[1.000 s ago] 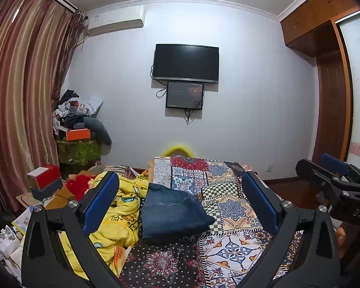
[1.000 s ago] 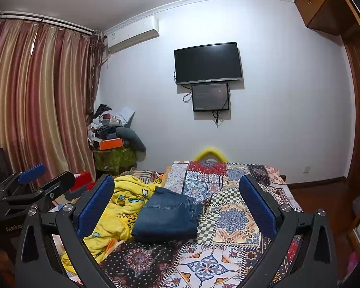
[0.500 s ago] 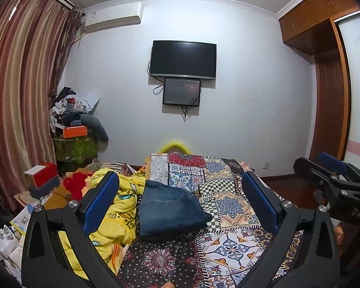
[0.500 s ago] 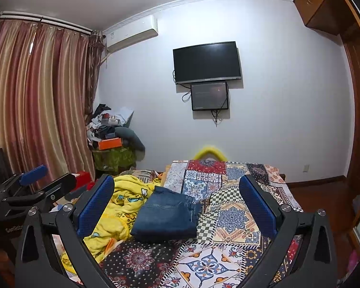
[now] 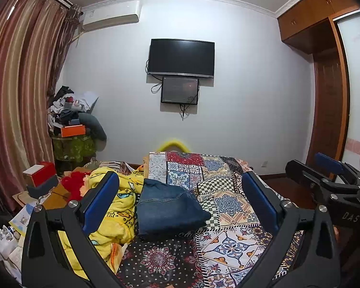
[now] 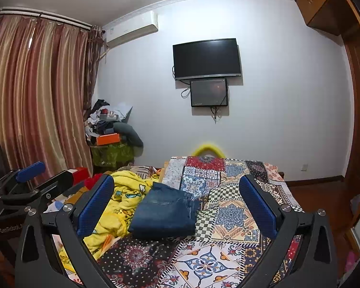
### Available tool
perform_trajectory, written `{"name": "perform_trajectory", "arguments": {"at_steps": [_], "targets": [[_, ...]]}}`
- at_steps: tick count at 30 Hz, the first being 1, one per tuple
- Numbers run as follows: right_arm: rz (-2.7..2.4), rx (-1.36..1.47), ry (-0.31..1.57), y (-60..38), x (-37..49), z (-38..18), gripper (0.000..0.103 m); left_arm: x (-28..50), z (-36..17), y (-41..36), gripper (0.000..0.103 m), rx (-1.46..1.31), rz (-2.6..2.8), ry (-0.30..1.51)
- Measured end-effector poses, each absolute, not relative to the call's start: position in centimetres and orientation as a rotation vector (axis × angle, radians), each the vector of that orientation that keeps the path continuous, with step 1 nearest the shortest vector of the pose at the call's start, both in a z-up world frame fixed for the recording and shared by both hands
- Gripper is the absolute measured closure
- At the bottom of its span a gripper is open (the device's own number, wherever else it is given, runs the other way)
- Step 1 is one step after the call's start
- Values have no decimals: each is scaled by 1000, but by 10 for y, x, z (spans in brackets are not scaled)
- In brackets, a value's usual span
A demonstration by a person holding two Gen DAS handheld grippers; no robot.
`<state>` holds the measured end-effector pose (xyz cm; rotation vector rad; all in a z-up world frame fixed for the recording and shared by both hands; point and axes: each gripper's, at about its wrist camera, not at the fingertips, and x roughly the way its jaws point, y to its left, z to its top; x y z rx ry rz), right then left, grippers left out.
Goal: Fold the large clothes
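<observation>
Spreading across most of both views, the bed [image 5: 230, 242] under its patchwork quilt serves as the folding place, broad and flat enough for a big garment. A crumpled yellow blanket [image 5: 117, 206] is bunched along its left edge, likely pushed aside to leave room. Just beside the blanket, touching it, the jeans [image 5: 168, 208] lie on the quilt already folded into a thick, compact block, so the folding looks finished or nearly so. The block's long axis runs roughly from the near end of the bed toward the far wall, leaning a little left, with what looks like the waistband at the far end. Held back and above the bed, well apart from the jeans, the left tongs [image 5: 180, 206] and right tongs [image 6: 180, 206] both stand spread wide, gripping nothing.
</observation>
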<state>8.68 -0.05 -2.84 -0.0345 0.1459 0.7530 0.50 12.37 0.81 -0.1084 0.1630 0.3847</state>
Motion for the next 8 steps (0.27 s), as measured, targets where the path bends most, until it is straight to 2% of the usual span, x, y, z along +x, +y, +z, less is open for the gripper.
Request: {"name": "perform_trajectory", "arguments": {"at_steps": [8], "targets": [[742, -34, 157, -1, 89, -31, 0, 8, 5, 126, 0, -119, 380, 173]]}}
